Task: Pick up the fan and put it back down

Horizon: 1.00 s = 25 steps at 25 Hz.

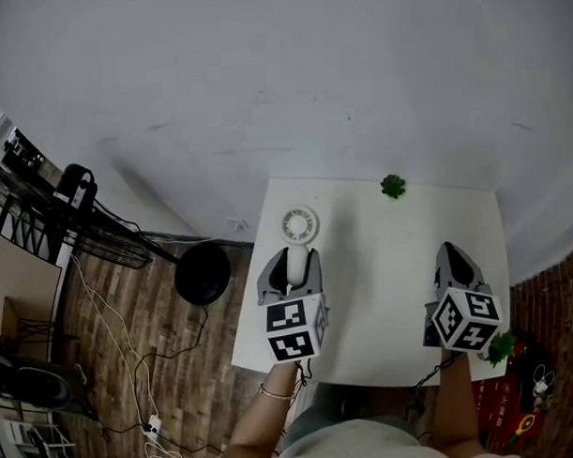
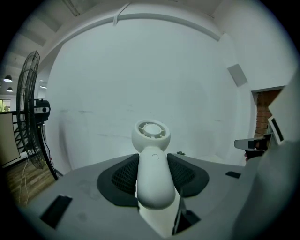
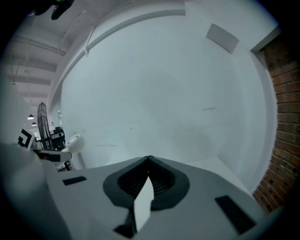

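left gripper (image 1: pixel 289 258): clamped on handle of fan (image 1: pixel 299 224) | right gripper (image 1: pixel 454 256): closed, empty | risk: toppling onto table (image 1: pixel 382 286) if released tilted, head-heavy

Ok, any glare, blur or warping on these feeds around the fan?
Head view: even light, no glare, table edges slightly bowed. Left gripper view: strong fisheye, dark corners, fan clear at centre. Right gripper view: same fisheye and vignette, brick wall curved at right.
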Each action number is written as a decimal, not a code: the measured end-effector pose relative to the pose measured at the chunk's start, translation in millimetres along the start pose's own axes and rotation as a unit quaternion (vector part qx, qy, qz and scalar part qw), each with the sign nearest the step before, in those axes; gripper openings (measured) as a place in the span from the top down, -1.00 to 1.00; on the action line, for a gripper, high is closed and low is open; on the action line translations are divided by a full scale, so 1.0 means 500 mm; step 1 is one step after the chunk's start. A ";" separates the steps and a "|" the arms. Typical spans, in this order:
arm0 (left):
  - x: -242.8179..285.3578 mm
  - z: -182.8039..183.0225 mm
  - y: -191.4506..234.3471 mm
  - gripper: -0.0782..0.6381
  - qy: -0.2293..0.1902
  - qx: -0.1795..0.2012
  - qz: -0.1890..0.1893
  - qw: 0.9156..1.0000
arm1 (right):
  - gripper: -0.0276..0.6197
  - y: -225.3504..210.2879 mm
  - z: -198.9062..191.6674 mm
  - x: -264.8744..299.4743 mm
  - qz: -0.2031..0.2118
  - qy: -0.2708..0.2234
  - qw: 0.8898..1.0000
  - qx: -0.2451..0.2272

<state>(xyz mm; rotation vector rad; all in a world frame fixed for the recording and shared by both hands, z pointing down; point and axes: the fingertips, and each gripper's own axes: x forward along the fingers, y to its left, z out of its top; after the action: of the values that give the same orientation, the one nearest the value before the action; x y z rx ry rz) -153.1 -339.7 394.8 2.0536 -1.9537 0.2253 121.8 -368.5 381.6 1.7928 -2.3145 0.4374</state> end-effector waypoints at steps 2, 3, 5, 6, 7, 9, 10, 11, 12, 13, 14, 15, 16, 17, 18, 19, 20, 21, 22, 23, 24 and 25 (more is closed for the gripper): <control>0.013 -0.037 -0.005 0.25 0.022 -0.004 -0.005 1.000 | 0.91 -0.007 -0.032 0.002 -0.005 0.020 1.000 0.001; 0.020 -0.056 -0.008 0.25 0.033 -0.006 -0.008 0.999 | 0.91 -0.011 -0.048 0.003 -0.008 0.031 0.999 0.002; 0.032 -0.088 -0.014 0.25 0.051 -0.010 -0.014 0.999 | 0.91 -0.018 -0.075 0.007 -0.013 0.048 0.999 0.002; 0.038 -0.103 -0.017 0.25 0.059 -0.012 -0.017 0.998 | 0.91 -0.021 -0.085 0.009 -0.014 0.055 0.998 0.002; 0.043 -0.116 -0.020 0.25 0.066 -0.014 -0.019 0.998 | 0.91 -0.022 -0.094 0.012 -0.015 0.060 0.998 0.002; 0.053 -0.142 -0.025 0.25 0.079 -0.014 -0.024 0.996 | 0.91 -0.025 -0.111 0.019 -0.017 0.069 0.997 0.004; 0.058 -0.156 -0.027 0.25 0.087 -0.014 -0.026 0.996 | 0.91 -0.026 -0.120 0.023 -0.017 0.073 0.997 0.005; 0.062 -0.170 -0.030 0.25 0.095 -0.015 -0.028 0.995 | 0.91 -0.028 -0.130 0.027 -0.018 0.078 0.997 0.007; 0.065 -0.184 -0.033 0.25 0.103 -0.016 -0.031 0.994 | 0.91 -0.030 -0.141 0.030 -0.019 0.084 0.996 0.009; 0.068 -0.199 -0.036 0.25 0.111 -0.016 -0.033 0.993 | 0.91 -0.032 -0.153 0.032 -0.020 0.090 0.996 0.011; 0.071 -0.212 -0.038 0.25 0.118 -0.016 -0.034 0.992 | 0.91 -0.034 -0.164 0.035 -0.020 0.096 0.995 0.012; 0.075 -0.225 -0.040 0.25 0.125 -0.016 -0.036 0.991 | 0.91 -0.034 -0.175 0.037 -0.020 0.102 0.994 0.013; 0.078 -0.237 -0.041 0.25 0.132 -0.017 -0.037 0.990 | 0.91 -0.034 -0.185 0.038 -0.020 0.108 0.994 0.014; 0.081 -0.248 -0.042 0.25 0.137 -0.017 -0.037 0.990 | 0.91 -0.034 -0.195 0.039 -0.019 0.113 0.993 0.014; 0.084 -0.258 -0.042 0.25 0.143 -0.019 -0.038 0.989 | 0.91 -0.034 -0.203 0.039 -0.020 0.118 0.993 0.014; 0.087 -0.269 -0.043 0.25 0.148 -0.022 -0.038 0.988 | 0.91 -0.035 -0.211 0.038 -0.020 0.123 0.992 0.014; 0.089 -0.280 -0.044 0.25 0.155 -0.024 -0.039 0.987 | 0.91 -0.036 -0.219 0.038 -0.021 0.127 0.992 0.015; 0.091 -0.291 -0.045 0.25 0.161 -0.026 -0.040 0.986 | 0.91 -0.038 -0.226 0.037 -0.022 0.130 0.991 0.015; 0.092 -0.302 -0.046 0.25 0.168 -0.026 -0.041 0.985 | 0.91 -0.040 -0.234 0.036 -0.023 0.134 0.991 0.015; 0.092 -0.313 -0.049 0.25 0.175 -0.026 -0.044 0.983 | 0.91 -0.041 -0.240 0.035 -0.025 0.137 0.990 0.015; 0.093 -0.323 -0.052 0.25 0.182 -0.025 -0.047 0.982 | 0.91 -0.043 -0.246 0.034 -0.026 0.140 0.990 0.015; 0.093 -0.332 -0.055 0.25 0.189 -0.025 -0.050 0.980 | 0.91 -0.044 -0.251 0.032 -0.027 0.142 0.989 0.015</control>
<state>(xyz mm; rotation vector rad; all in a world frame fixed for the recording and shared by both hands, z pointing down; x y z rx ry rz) -107.6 -330.2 563.2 1.9044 -1.6081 0.4983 134.2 -345.8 507.6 1.6759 -2.0720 0.6734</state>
